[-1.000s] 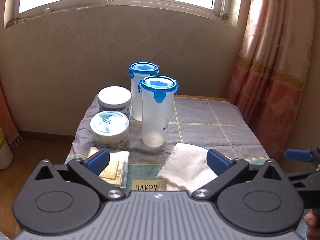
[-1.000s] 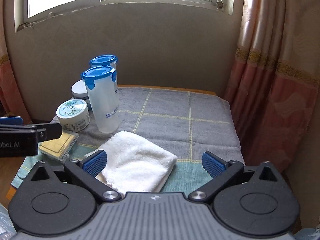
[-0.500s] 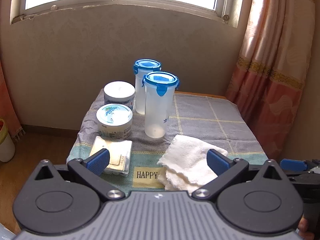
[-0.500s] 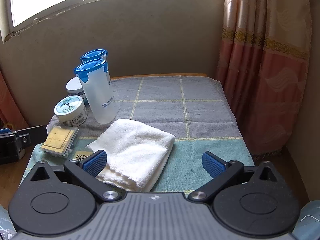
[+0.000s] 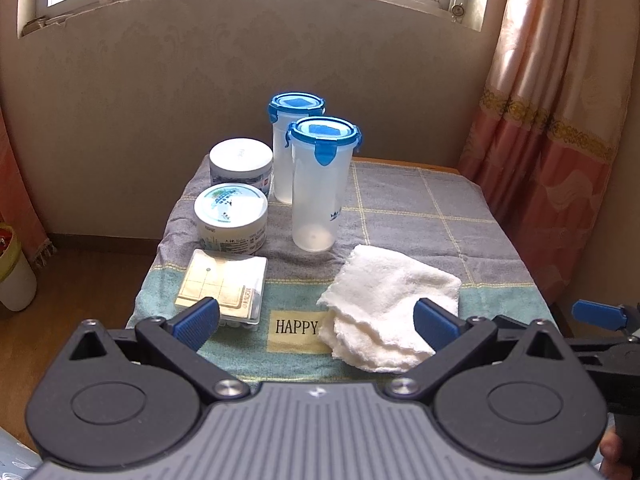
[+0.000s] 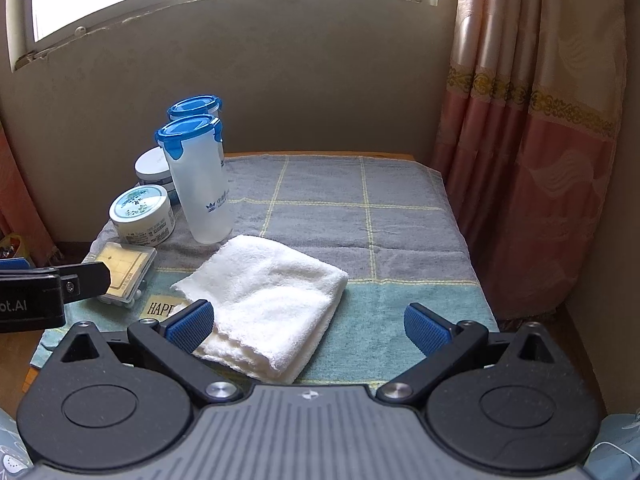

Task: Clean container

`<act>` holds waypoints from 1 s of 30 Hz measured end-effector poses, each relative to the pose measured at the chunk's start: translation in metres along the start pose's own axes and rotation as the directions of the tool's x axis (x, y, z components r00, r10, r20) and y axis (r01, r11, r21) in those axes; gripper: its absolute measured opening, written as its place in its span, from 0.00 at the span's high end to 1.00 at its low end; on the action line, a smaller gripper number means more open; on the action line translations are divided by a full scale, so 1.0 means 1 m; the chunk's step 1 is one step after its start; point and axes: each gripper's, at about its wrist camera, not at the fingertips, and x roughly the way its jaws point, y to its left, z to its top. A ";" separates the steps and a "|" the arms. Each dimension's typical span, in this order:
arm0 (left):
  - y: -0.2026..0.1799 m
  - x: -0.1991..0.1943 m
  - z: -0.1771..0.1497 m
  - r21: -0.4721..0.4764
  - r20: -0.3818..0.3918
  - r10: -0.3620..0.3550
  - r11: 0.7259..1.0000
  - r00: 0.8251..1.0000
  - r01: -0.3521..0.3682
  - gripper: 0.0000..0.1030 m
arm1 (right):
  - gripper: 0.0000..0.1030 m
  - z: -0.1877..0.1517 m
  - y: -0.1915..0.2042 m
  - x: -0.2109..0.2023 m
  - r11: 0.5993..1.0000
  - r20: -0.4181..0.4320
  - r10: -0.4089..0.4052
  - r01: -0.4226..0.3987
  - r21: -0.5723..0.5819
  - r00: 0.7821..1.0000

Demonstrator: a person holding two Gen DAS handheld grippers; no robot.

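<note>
Two tall clear containers with blue clip lids stand upright on the cloth-covered table, the nearer container (image 5: 320, 184) (image 6: 200, 180) in front of the farther container (image 5: 290, 140) (image 6: 195, 105). A folded white towel (image 5: 390, 304) (image 6: 272, 300) lies just in front of them. My left gripper (image 5: 316, 322) hovers open before the table's near edge, holding nothing. My right gripper (image 6: 306, 324) is open too, with its left fingertip over the towel's near corner.
Two short white jars (image 5: 231, 216) (image 5: 241, 162) and a flat clear box (image 5: 222, 286) sit at the table's left. A pink curtain (image 6: 532, 140) hangs close on the right, a wall behind. A small bin (image 5: 14, 268) stands on the floor, left.
Both grippers have drawn back and risen from the table, so more of the near edge and the "HAPPY" label shows. Nothing on the table has moved.
</note>
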 end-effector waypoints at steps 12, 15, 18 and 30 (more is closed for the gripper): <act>-0.003 0.008 -0.003 0.017 -0.088 0.015 1.000 0.996 -0.014 0.00 | 0.00 -0.006 0.000 0.005 1.000 -0.069 -0.014 0.013 -0.014 0.997; -0.004 0.007 -0.002 0.015 -0.107 0.012 1.000 0.994 -0.010 0.00 | 0.00 -0.005 0.002 0.000 0.999 -0.062 -0.022 0.020 -0.032 0.998; -0.004 0.006 0.000 0.017 -0.123 0.011 1.000 0.992 -0.009 0.00 | 0.00 -0.002 0.004 -0.005 0.998 -0.053 -0.030 0.027 -0.051 0.998; -0.007 -0.015 0.001 0.045 -0.112 0.041 0.998 0.993 -0.036 0.00 | 0.00 -0.002 -0.010 -0.016 0.998 -0.051 -0.057 0.056 -0.020 0.997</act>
